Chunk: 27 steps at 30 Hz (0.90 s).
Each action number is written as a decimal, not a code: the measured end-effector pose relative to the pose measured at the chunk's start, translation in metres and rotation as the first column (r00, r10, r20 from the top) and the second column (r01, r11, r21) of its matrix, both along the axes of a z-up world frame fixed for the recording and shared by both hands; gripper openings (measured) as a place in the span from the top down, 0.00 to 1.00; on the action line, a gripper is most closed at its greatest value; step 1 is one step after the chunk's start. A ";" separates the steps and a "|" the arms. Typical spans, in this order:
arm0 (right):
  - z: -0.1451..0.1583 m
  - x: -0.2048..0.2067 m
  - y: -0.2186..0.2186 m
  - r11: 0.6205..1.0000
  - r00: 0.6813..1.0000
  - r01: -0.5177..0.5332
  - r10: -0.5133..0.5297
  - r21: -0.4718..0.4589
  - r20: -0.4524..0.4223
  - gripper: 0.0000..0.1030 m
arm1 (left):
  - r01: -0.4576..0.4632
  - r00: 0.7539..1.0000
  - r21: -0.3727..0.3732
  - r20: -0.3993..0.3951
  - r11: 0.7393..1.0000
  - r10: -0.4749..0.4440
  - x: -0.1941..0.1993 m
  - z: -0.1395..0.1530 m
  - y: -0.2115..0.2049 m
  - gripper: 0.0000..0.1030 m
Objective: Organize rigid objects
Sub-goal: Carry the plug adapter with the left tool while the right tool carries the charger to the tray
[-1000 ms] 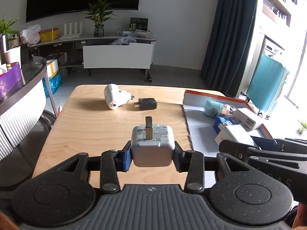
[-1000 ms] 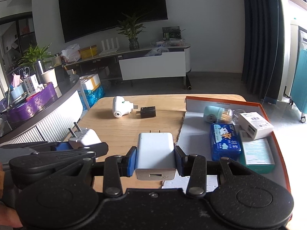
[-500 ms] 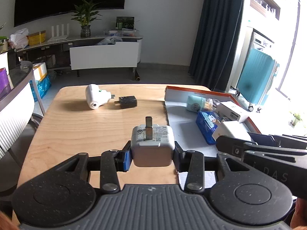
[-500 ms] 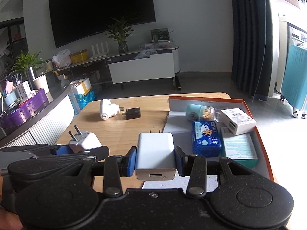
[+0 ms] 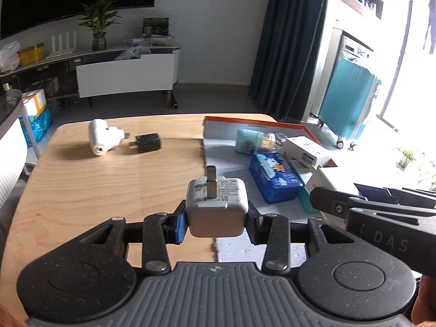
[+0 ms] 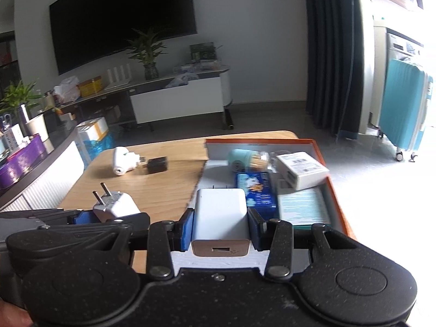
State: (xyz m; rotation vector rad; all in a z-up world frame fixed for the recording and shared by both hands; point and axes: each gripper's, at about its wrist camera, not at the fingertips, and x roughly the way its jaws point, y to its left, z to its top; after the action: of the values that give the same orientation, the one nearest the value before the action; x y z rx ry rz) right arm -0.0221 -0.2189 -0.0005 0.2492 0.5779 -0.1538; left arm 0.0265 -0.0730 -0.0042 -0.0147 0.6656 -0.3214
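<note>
My left gripper (image 5: pixel 217 219) squeezes a small white plug (image 5: pixel 217 209) over the bench (image 5: pixel 109 190). My right gripper (image 6: pixel 220 224) squeezes a flat white charger (image 6: pixel 220 215) above the orange tray (image 6: pixel 336 212).

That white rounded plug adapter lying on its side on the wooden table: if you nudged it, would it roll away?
The white rounded plug adapter would probably rock rather than roll far: its body looks curved, but its prongs stick out sideways, close to the small black cube charger. It looks like hard plastic, so likely stiff. Its smooth shell might slip under a light pinch.
</note>
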 end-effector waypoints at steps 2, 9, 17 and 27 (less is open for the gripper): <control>-0.001 -0.002 -0.008 1.000 1.000 0.019 -0.019 0.001 -0.007 0.51 | 0.014 1.000 0.001 -0.003 1.000 -0.014 0.001 -0.001 -0.006 0.59; -0.006 -0.007 -0.031 0.997 0.997 0.077 -0.077 0.004 -0.018 0.51 | 0.063 0.998 0.005 -0.016 0.998 -0.063 0.008 -0.003 -0.027 0.59; -0.013 -0.007 -0.048 0.993 0.993 0.114 -0.113 0.011 -0.037 0.51 | 0.108 0.994 0.012 -0.026 0.994 -0.107 0.013 -0.007 -0.049 0.59; -0.021 -0.001 -0.066 0.990 0.988 0.144 -0.144 0.008 -0.057 0.51 | 0.136 0.990 0.021 -0.051 0.990 -0.135 0.020 -0.016 -0.064 0.59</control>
State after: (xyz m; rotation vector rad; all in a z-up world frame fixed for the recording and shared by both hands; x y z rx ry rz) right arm -0.0234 -0.2846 -0.0215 0.2988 0.6172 -0.2980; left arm 0.0460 -0.1371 -0.0207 0.0460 0.7213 -0.4452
